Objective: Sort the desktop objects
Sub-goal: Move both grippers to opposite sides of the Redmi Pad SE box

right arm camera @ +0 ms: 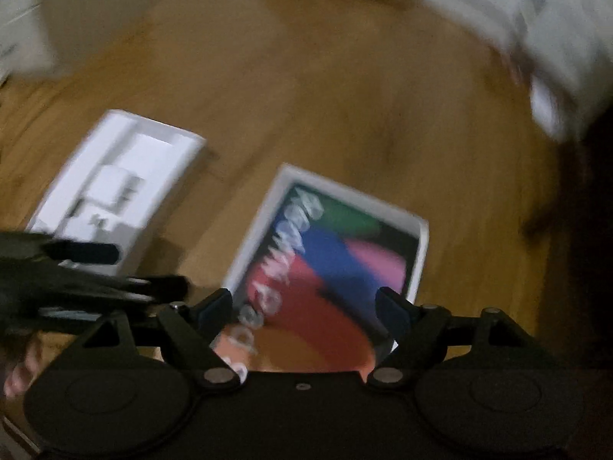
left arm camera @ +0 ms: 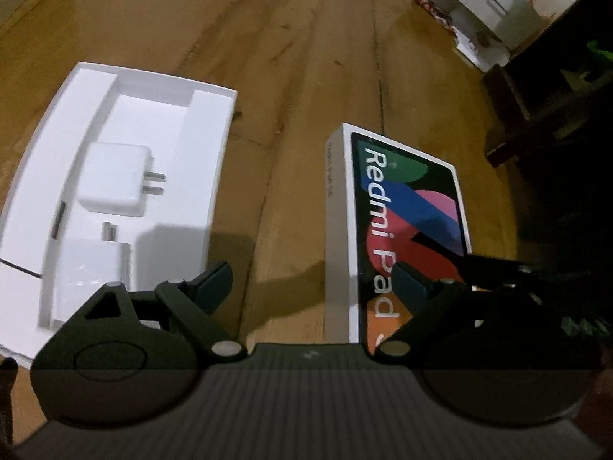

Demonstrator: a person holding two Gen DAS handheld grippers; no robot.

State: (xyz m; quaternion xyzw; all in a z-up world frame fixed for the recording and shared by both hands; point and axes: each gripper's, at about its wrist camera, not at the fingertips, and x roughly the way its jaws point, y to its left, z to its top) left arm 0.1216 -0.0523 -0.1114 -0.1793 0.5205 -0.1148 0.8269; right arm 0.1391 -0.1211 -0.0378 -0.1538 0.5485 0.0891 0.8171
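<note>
- Both grippers hang open over the wooden desk (left arm camera: 306, 57), nothing between the jaws of either — the left gripper (left arm camera: 314, 283) looks down on bare wood between the two boxes, the right gripper (right arm camera: 304, 306) sits over the near end of the lid.
- The risk, as I judge it: the Redmi Pad lid (left arm camera: 406, 222) is broad and flat, so a pinch at one edge could let it tilt or slip out on the lift.
- Second risk — the two grippers are close. In the right wrist view the left gripper's dark fingers (right arm camera: 88, 253) show at about nine o'clock, just beside the tray's near corner; a careless swing could knock them together or nudge the tray.
- The right view is smeared with motion, so aiming from it looks unreliable.
- The open white tray (left arm camera: 214, 145) lies at ten o'clock in the left view, well apart from the lid at three o'clock.
- Inside the tray: a white charger (left arm camera: 115, 176), prongs pointing to three o'clock, and a second white block (left arm camera: 92, 268) nearer the camera — loose, I'd guess, so a bump may shift them.
- The lid lies face up, glossy, with green, blue, pink and red shapes on black.
</note>
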